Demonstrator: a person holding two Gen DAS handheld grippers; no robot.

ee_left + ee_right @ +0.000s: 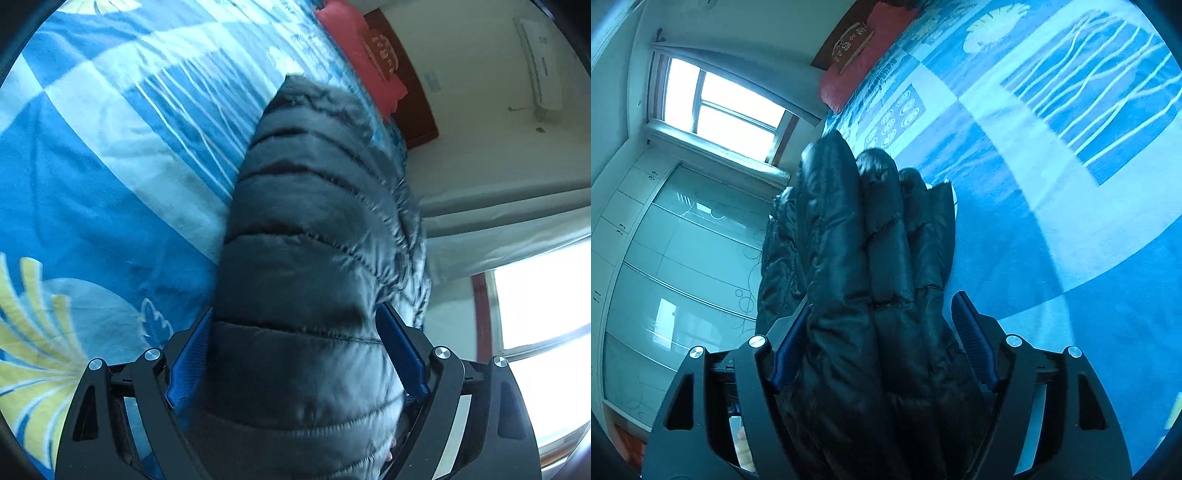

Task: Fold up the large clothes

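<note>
Fingers (400,347) of the left gripper (295,347), blue-padded, stand wide, pressed on a bulky fold of quilted black puffer jacket (314,229). Right gripper (882,332) fingers (971,338) are spread, one pad clear of the glossy padding. Jacket lies over the bed's blue patterned quilt (92,184), its lower part cut off.

The padded jacket (317,229) is the one thing in the way on the bedspread (96,177). It fills the gap between the jaws of the left gripper (295,354) and of the right gripper (882,332), rising as a bulky ridge straight ahead of each. Beside the jacket the bedspread lies flat and bare, open for a pass. Beyond the jacket's far end a red pillow (358,55) rests against the headboard (410,81) (well apart from the jacket).
</note>
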